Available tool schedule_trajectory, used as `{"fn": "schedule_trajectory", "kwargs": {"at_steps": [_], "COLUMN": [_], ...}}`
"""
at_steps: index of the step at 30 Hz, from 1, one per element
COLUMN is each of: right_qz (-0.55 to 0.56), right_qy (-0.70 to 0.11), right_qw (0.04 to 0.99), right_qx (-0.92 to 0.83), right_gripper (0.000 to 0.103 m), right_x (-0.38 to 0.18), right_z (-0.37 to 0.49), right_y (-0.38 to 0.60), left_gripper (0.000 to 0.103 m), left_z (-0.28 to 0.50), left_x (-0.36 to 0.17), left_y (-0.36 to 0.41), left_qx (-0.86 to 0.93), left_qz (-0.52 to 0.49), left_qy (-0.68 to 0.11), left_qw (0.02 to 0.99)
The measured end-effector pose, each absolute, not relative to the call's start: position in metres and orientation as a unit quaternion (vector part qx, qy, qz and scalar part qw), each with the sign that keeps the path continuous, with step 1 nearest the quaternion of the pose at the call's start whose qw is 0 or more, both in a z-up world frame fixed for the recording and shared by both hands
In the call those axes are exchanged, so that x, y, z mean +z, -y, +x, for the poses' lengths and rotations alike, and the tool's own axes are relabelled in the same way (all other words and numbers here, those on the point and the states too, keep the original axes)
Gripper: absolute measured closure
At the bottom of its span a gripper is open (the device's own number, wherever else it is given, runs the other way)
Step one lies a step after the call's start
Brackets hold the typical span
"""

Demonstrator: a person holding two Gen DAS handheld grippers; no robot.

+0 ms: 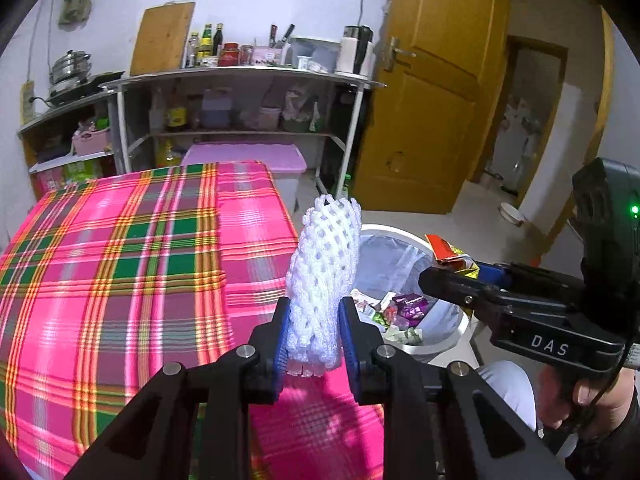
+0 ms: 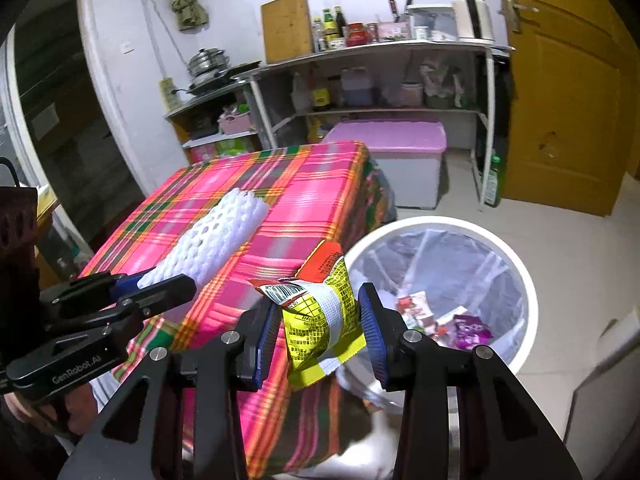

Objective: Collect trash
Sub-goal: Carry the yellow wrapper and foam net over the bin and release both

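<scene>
My left gripper (image 1: 314, 316) is shut on a white foam fruit net (image 1: 324, 276), held upright over the table's right edge. The same foam fruit net (image 2: 212, 240) and left gripper (image 2: 160, 284) show at the left of the right wrist view. My right gripper (image 2: 320, 324) is shut on a yellow and red snack wrapper (image 2: 320, 312), just left of the white trash bin (image 2: 516, 256). From the left wrist view the right gripper (image 1: 452, 276) holds that snack wrapper (image 1: 450, 256) above the trash bin (image 1: 452, 334), which has a clear liner and several wrappers inside.
A table with a pink plaid cloth (image 1: 120, 264) fills the left. Behind it stand metal shelves (image 1: 248, 80) with bottles and pots, and a lidded pink storage box (image 1: 256, 160). A yellow door (image 1: 436, 92) stands open at the right. A person's hand (image 1: 592, 396) grips the right handle.
</scene>
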State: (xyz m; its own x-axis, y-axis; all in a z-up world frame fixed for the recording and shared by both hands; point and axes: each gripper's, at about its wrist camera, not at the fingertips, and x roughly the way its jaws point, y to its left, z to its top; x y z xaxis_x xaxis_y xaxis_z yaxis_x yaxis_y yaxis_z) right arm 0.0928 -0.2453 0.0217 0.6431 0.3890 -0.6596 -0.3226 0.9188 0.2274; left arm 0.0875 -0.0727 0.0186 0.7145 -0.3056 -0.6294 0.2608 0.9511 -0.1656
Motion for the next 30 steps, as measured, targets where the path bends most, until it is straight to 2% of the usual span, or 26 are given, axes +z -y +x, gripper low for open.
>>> {"fn": "schedule_trajectory", "kwargs": {"at_steps": [30], "right_qz": [0.095], "right_qy": [-0.439], "right_qw": [0.885], "right_qx": [0.119], "right_gripper": [0.062], "right_x": [-0.041], "right_z": [0.144], "right_y": [0.322], "left_gripper": [0.079], "left_z": [0.172], "left_x": [-0.034], "left_y": [0.165], "left_qx": [-0.227], "left_qz": [0.013], "left_qy": [-0.415], "left_qw": [0.881]}}
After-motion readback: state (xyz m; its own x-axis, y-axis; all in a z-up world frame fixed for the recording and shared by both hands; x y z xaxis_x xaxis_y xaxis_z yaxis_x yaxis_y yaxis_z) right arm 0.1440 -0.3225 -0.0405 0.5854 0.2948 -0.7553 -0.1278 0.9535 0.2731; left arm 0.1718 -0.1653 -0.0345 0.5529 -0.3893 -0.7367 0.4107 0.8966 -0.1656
